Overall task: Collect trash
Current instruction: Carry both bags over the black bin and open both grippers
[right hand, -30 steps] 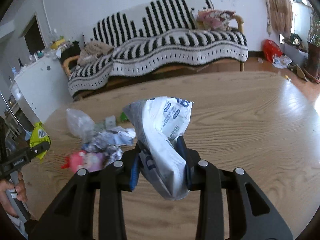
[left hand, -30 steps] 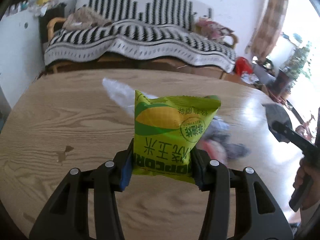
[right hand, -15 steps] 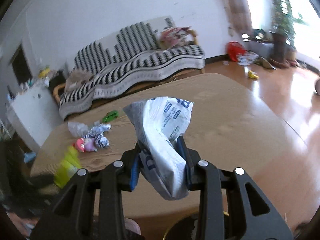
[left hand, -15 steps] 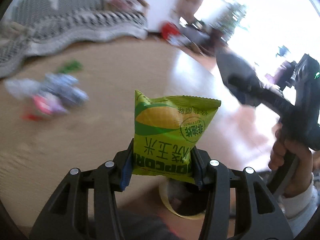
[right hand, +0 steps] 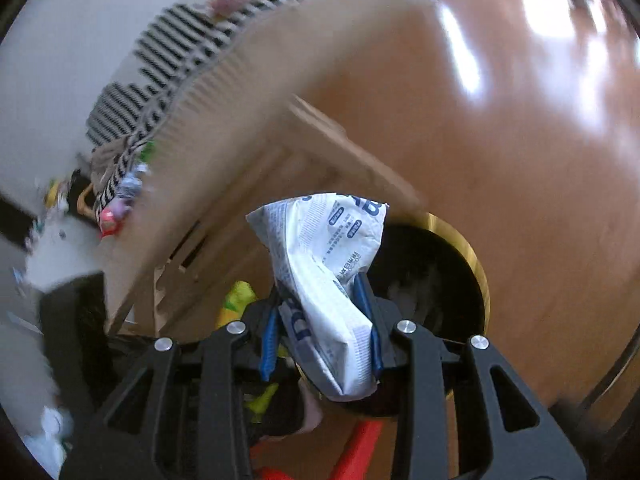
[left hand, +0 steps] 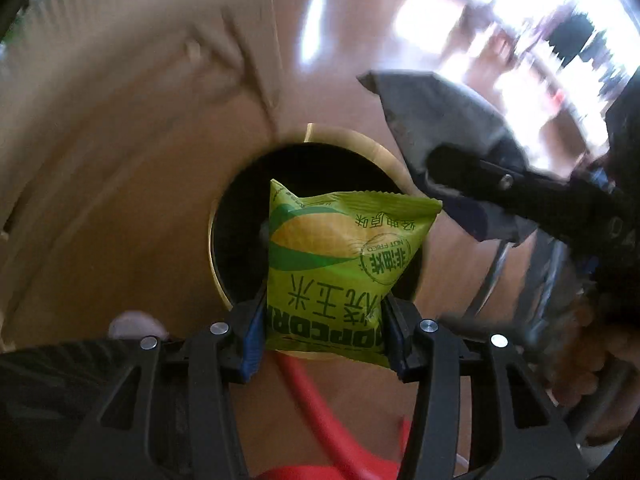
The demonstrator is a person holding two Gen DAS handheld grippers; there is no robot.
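Holding our left gripper (left hand: 324, 340) over the bin (left hand: 224, 280), we have its jaws clamped on the lower part of a green popcorn bag (left hand: 340, 264), which hangs right above the dark opening ringed by a gold rim. Our right gripper (right hand: 322, 344) is pinched tight on a crumpled white wrapper (right hand: 324, 264), and from its view the same bin (right hand: 476, 264) sits just beyond and to the right, so that piece looks close to the opening but perhaps not yet centred. Neither piece is dropped yet. Up on the table (right hand: 248, 92) a small heap of litter (right hand: 120, 204) lies near the edge, so we judge two pieces are nearly binned and more pickups remain.
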